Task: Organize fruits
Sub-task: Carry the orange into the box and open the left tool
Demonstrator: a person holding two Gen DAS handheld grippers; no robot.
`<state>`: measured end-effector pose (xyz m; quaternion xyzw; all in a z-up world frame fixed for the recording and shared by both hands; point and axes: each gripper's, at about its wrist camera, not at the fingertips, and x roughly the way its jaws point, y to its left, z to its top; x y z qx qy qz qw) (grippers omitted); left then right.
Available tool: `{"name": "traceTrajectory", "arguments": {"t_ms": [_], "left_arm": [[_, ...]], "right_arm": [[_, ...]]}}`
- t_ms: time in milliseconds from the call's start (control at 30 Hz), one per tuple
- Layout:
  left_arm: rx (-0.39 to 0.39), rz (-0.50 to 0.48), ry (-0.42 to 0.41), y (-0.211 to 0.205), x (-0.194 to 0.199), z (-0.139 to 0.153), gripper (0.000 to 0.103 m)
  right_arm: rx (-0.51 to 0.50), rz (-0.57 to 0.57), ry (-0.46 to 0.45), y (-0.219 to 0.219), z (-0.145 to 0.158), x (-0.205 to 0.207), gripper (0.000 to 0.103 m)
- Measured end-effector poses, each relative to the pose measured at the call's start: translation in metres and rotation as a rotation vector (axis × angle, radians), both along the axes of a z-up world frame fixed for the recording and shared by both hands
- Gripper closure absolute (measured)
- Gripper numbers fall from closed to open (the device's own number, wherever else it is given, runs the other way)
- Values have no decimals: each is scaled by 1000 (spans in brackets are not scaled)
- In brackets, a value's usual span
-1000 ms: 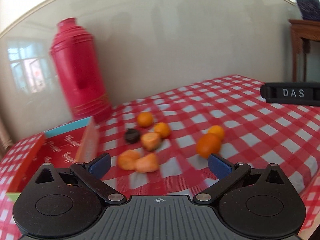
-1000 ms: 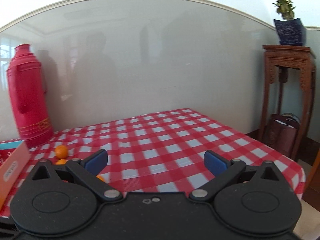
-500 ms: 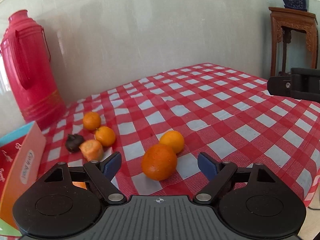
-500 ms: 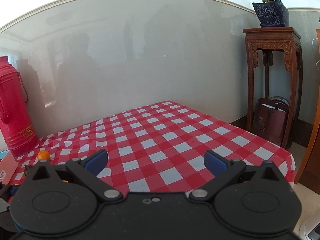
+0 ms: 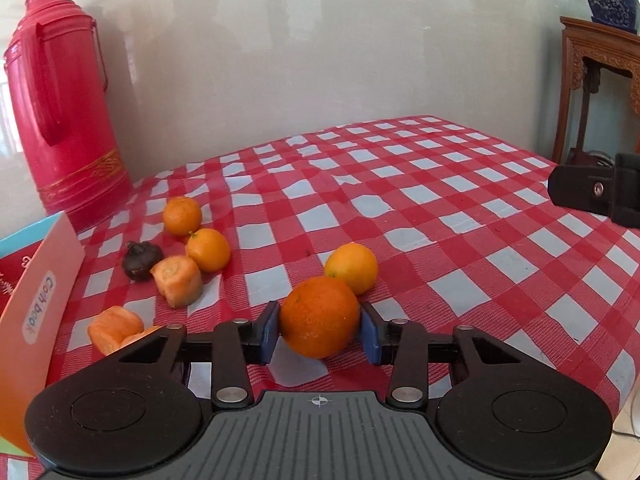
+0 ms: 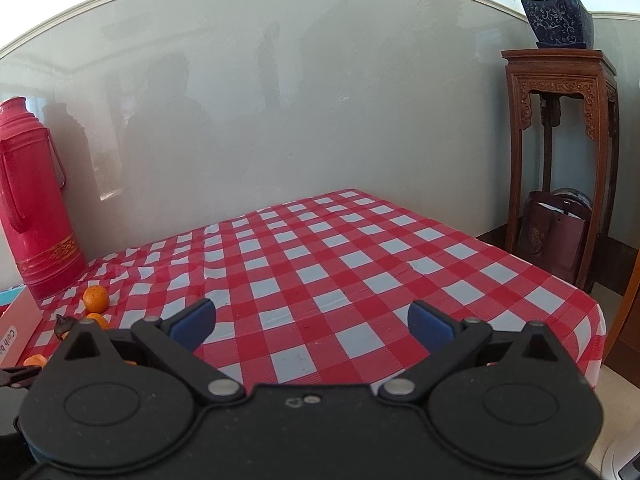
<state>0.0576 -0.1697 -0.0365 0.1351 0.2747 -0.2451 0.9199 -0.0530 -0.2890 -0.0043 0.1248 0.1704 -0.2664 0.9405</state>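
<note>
In the left wrist view my left gripper [image 5: 319, 334] is shut on a large orange [image 5: 319, 322], both blue pads against its sides, low over the checked cloth. A smaller yellow-orange fruit [image 5: 351, 267] sits just behind it. Further left lie two small oranges [image 5: 182, 216] [image 5: 208, 249], a dark mangosteen [image 5: 140, 260] and orange carrot-like pieces [image 5: 177, 281] [image 5: 115, 328]. My right gripper [image 6: 311, 322] is open and empty above the cloth; a small orange [image 6: 96, 297] shows at its far left.
A red thermos [image 5: 60, 108] stands at the back left by the wall. A red and orange box [image 5: 32, 312] stands at the left edge. A wooden stand [image 6: 560, 152] with a potted plant is beyond the table's right edge. The table [image 6: 360, 264] carries a red-white checked cloth.
My left gripper swung right from the fruit cluster to the large orange, moved in and closed on it. The right gripper turned slightly right and stayed open.
</note>
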Motion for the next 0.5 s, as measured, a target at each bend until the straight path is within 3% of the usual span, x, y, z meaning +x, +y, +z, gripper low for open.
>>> {"name": "traceTrajectory", "arguments": {"t_ms": [233,500], "left_arm": [[-6,64,-74,17,-4,14,61],[-18,238,-170,68,2,40,61]], "right_arm": [[-4,16,4,4,0,2,6],[-7,55,20,15,-2,10,6]]}}
